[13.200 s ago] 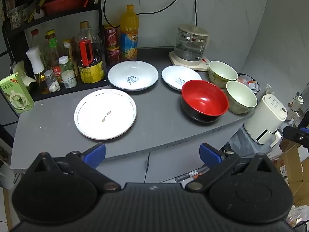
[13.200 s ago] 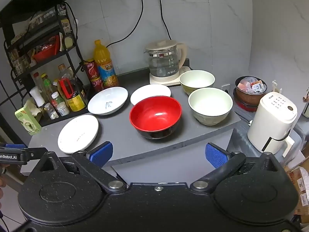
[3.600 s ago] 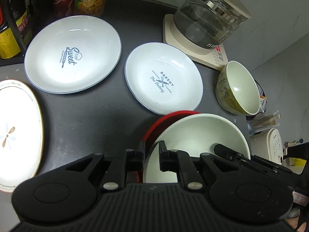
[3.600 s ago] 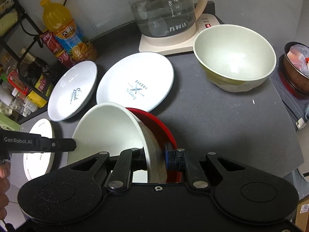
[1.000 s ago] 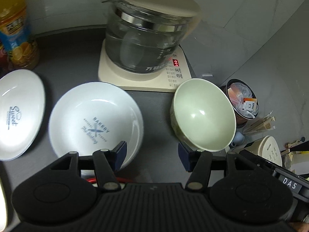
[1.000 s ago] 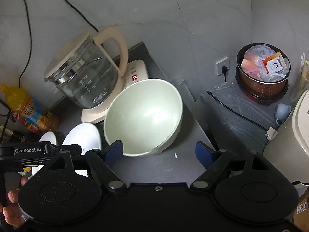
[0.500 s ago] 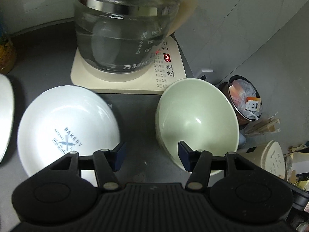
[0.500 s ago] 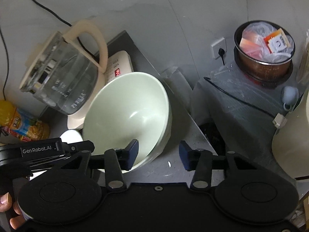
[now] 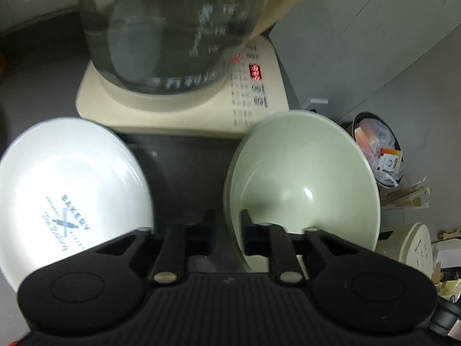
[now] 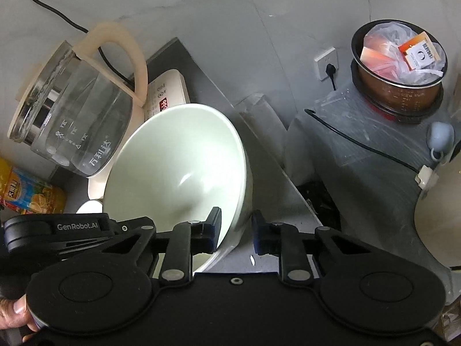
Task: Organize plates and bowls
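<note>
A pale green bowl (image 9: 305, 184) sits on the dark counter beside the kettle base; it also shows in the right wrist view (image 10: 178, 173). My left gripper (image 9: 226, 225) is shut on the bowl's left rim, one finger inside and one outside. My right gripper (image 10: 234, 225) is shut on the bowl's right rim in the same way. The left gripper's body (image 10: 57, 230) shows at the left of the right wrist view. A white "Bakery" plate (image 9: 69, 196) lies left of the bowl.
A glass kettle (image 9: 173, 28) on a cream base (image 9: 250, 95) stands just behind the bowl. The counter edge (image 10: 276, 167) runs right of the bowl, with a pot of packets (image 10: 400, 63) and a white appliance (image 9: 415, 248) below. An orange juice bottle (image 10: 26, 190) stands at far left.
Both grippers moved forward onto the green bowl and closed on opposite sides of its rim. One second ago both were open and short of it.
</note>
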Tool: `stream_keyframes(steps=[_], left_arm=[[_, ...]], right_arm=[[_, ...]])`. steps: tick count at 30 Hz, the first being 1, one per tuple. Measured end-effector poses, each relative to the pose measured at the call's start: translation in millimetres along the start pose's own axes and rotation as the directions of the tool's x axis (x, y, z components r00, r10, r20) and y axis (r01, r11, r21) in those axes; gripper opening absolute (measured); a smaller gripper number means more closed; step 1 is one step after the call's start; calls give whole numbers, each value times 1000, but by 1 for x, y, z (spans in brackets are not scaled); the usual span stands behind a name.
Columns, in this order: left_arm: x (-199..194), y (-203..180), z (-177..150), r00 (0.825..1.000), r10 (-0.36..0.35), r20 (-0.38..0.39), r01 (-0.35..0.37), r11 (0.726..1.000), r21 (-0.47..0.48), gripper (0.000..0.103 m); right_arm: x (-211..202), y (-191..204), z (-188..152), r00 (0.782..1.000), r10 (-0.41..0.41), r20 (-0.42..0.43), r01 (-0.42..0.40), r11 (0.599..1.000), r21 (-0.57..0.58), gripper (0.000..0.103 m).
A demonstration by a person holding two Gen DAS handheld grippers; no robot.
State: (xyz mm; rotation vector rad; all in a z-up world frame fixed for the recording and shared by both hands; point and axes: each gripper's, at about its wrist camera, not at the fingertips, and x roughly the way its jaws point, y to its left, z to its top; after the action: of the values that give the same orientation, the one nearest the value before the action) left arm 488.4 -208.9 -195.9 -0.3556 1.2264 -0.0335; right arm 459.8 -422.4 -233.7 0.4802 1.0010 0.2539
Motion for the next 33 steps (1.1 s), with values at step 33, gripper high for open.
stream_keyframes(steps=[33], left_arm=[[-123, 46, -49, 991, -124, 54, 120, 991, 62, 10]], right_arm=[[-110, 81, -74, 986, 21, 168, -11, 998, -61, 23]])
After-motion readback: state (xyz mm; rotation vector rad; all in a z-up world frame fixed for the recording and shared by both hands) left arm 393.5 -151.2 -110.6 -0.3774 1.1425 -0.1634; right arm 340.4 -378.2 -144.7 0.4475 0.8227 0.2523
